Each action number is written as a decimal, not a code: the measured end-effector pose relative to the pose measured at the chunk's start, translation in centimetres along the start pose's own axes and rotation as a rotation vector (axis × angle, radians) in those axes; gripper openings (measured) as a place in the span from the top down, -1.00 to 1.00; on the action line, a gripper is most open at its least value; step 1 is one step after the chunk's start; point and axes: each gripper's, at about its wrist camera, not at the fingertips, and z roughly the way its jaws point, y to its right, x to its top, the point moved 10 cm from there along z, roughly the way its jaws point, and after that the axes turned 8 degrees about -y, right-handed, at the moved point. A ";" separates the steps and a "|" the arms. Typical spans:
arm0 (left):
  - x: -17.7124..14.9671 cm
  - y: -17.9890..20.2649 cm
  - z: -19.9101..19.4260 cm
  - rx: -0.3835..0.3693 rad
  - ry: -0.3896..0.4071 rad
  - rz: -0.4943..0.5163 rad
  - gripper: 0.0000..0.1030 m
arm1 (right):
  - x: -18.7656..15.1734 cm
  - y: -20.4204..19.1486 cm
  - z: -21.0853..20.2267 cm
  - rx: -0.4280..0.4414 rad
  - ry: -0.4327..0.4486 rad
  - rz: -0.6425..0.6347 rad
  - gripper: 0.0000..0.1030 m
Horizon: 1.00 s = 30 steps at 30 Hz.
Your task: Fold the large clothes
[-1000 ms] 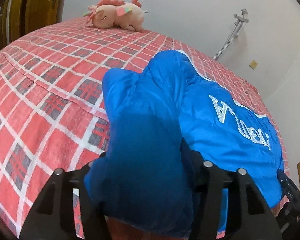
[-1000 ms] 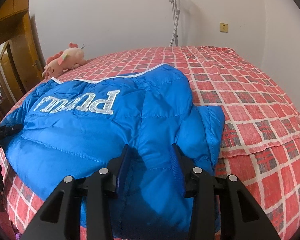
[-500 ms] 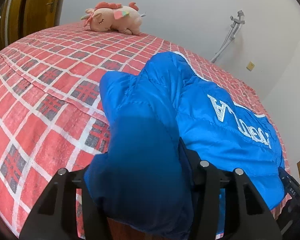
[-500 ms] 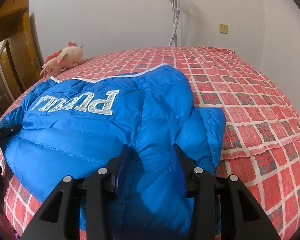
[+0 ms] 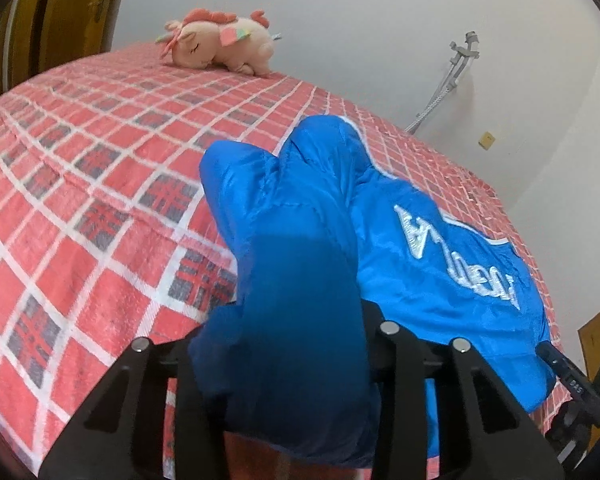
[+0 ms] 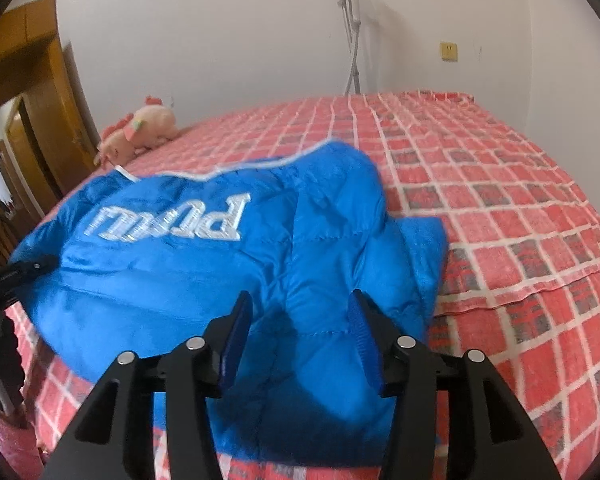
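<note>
Blue jacket (image 6: 228, 264) bunched between both jaws.

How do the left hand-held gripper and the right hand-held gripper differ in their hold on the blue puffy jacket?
The left hand-held gripper is buried: the blue puffy jacket drapes over it and hides its pads, while the right hand-held gripper shows both blue pads. The left one grips the jacket's end nearer the pink plush toy; the right one grips the opposite end. Both hold a bunch of fabric between their fingers, above the red checked bedspread.
</note>
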 end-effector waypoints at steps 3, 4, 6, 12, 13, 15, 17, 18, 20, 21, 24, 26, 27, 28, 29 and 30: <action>0.8 1.3 -1.2 0.012 0.024 0.030 0.38 | 0.1 0.2 -1.6 0.005 0.031 -0.006 0.03; 1.1 2.0 -1.8 0.009 0.038 0.045 0.38 | 0.1 0.4 -2.1 0.014 0.035 -0.002 0.03; 1.8 3.5 -2.8 0.002 0.057 0.069 0.39 | 0.2 1.0 -2.8 0.033 0.034 0.012 0.03; 3.2 10.4 -5.4 -0.015 0.119 0.203 0.39 | -0.2 2.1 -4.7 0.025 0.037 0.026 0.02; 3.2 11.5 -5.6 -0.020 0.123 0.224 0.39 | -0.2 2.1 -5.0 0.023 0.037 0.025 0.02; 3.1 15.1 -5.9 -0.035 0.129 0.294 0.39 | -0.4 2.1 -5.4 0.021 0.036 0.019 0.02; 2.7 17.7 -5.7 -0.049 0.124 0.341 0.38 | -0.4 2.2 -5.9 0.018 0.041 0.011 0.03; 2.4 19.3 -5.3 -0.055 0.118 0.369 0.38 | -0.4 2.4 -6.0 0.015 0.044 0.009 0.03; 1.4 21.8 -4.2 -0.067 0.099 0.416 0.37 | -0.4 2.6 -6.2 0.020 0.048 0.011 0.03; 0.9 22.9 -3.6 -0.070 0.087 0.438 0.36 | -0.5 2.8 -6.3 0.022 0.050 0.014 0.03; -1.6 26.2 -0.8 -0.077 0.024 0.519 0.35 | -0.7 3.3 -6.1 0.026 0.046 0.024 0.03; -3.4 27.4 1.2 -0.082 -0.027 0.553 0.33 | -0.9 3.5 -6.0 0.029 0.040 0.031 0.03; -4.6 27.8 2.7 -0.089 -0.068 0.568 0.32 | -1.0 3.7 -5.9 0.030 0.036 0.036 0.03; -5.3 27.9 3.5 -0.090 -0.089 0.576 0.30 | -1.2 3.8 -5.8 0.030 0.033 0.040 0.03; -6.5 28.1 4.9 -0.091 -0.125 0.596 0.27 | -1.2 3.9 -5.7 0.032 0.030 0.044 0.03; -7.2 28.2 5.6 -0.092 -0.141 0.605 0.26 | -1.3 4.0 -5.5 0.034 0.026 0.050 0.03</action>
